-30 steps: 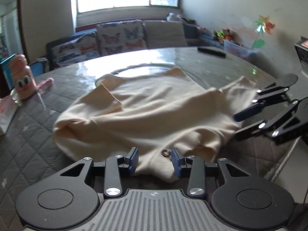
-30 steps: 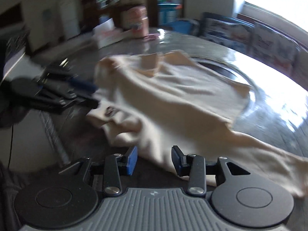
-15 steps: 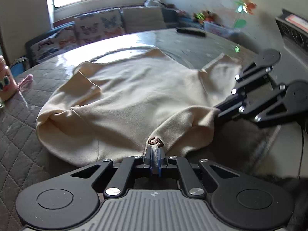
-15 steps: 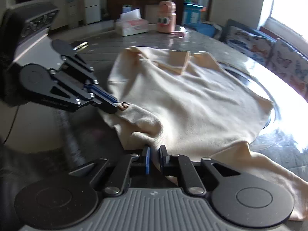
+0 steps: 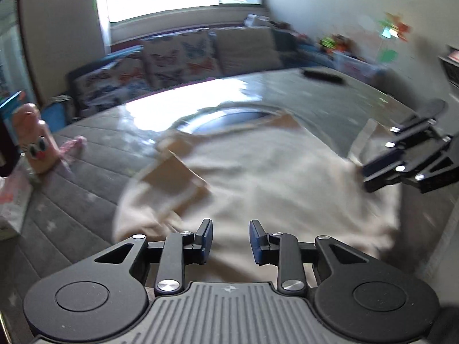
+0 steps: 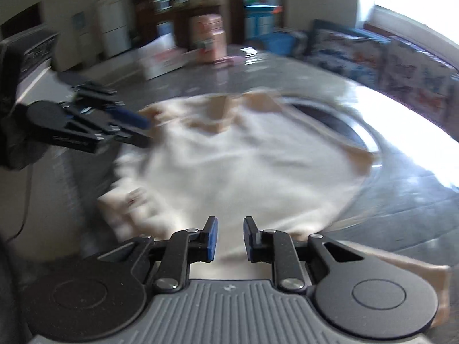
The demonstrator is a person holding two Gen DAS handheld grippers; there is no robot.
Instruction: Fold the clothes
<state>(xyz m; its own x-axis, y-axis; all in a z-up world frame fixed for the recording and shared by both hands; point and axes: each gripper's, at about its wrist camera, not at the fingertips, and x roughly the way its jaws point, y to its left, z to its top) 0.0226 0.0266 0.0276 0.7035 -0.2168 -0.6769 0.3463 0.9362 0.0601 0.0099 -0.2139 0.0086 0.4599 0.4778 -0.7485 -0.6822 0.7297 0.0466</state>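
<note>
A cream sweater [image 5: 275, 183] lies spread on the grey quilted table [image 5: 71, 200], blurred by motion. It also shows in the right wrist view [image 6: 243, 166]. My left gripper [image 5: 231, 238] is open and empty above the sweater's near edge. It shows at the left of the right wrist view [image 6: 143, 132]. My right gripper [image 6: 229, 238] is open and empty over the sweater's near edge. It shows at the right of the left wrist view [image 5: 365, 176], by the sweater's right side.
A pink bottle with cartoon eyes [image 5: 37, 143] and a tissue box [image 5: 11, 203] stand at the table's left. A dark remote [image 5: 322, 76] lies at the far side. A sofa with butterfly cushions [image 5: 178, 60] runs behind the table under the window.
Both grippers were shut on the sweater's near hem half a second ago. Both have opened and let it go, and both have lifted. The sweater lies folded further onto the table.
</note>
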